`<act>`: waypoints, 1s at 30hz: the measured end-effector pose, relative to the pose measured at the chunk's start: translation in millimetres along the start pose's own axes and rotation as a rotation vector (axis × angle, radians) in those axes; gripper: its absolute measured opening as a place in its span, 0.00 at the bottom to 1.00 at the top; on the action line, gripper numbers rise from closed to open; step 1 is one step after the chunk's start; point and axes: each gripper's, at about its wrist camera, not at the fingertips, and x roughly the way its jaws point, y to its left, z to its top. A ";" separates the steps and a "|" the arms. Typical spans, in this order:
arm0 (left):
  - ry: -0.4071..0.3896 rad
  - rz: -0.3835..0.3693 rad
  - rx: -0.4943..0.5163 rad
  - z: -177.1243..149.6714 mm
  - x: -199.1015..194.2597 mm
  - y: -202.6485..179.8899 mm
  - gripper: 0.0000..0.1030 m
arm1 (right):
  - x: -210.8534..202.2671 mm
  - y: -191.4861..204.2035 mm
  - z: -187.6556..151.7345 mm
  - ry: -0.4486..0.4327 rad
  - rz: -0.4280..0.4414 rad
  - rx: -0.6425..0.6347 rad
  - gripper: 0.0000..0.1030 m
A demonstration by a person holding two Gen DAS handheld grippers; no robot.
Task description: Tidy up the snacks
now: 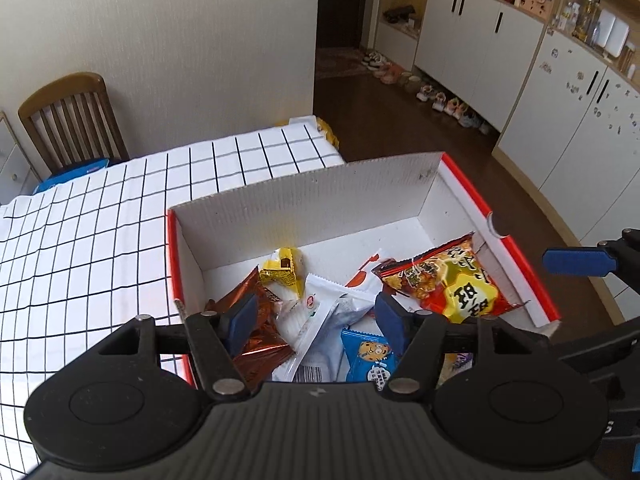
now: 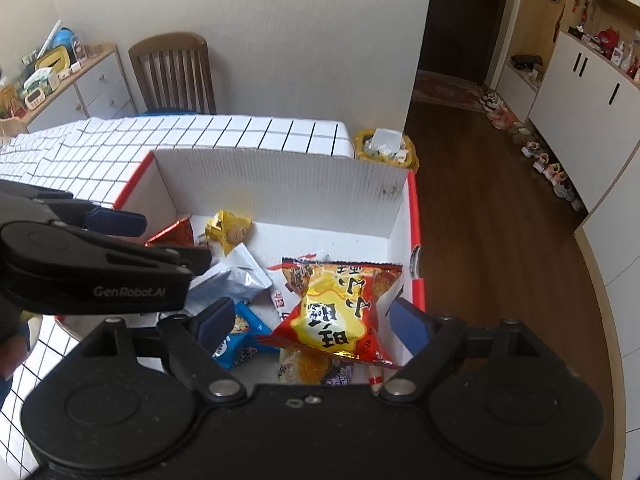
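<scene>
- Inside the red-edged cardboard box, which serves as the landmark, the snacks already lie loose on its white floor, so the gathering looks well along, by my judgement.
- Against the box's right wall sits the red-and-yellow snack bag; a blue cookie packet lies at the near wall, white wrappers in the middle, a copper foil packet near the left wall, and a small yellow packet further toward the tall back wall.
- Over the box's near edge hangs the left gripper, jaws apart with nothing pressed between its pads.
- Beside it, over the right half, the right gripper stands wider apart; the bag lies below the gap, not clamped.
- Both empty tools above the box suggest packets set down there.
- Under the box spreads a white tablecloth with a black grid; beyond the back wall stand a wooden chair, a yellow-lined bin, dark wood flooring and white cabinets with shoes along their foot.
</scene>
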 end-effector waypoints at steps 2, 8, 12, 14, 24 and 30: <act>-0.019 -0.002 0.007 -1.9 -9.4 1.7 0.62 | -6.5 1.0 -0.1 -0.012 0.000 0.006 0.85; -0.063 -0.026 0.008 -8.9 -36.9 9.9 0.62 | -25.2 6.7 -5.0 -0.045 0.007 0.006 0.89; -0.098 -0.044 0.003 -16.4 -56.6 17.0 0.62 | -38.1 10.9 -9.5 -0.072 0.017 0.021 0.94; -0.113 -0.048 -0.008 -20.6 -66.2 21.4 0.63 | -45.8 11.7 -11.6 -0.092 0.022 0.033 0.95; -0.190 -0.090 -0.037 -44.0 -111.9 41.9 0.72 | -77.9 17.1 -23.7 -0.191 0.028 0.088 1.00; -0.227 -0.104 -0.046 -58.2 -134.2 50.5 0.79 | -99.4 25.9 -30.9 -0.252 0.039 0.096 1.00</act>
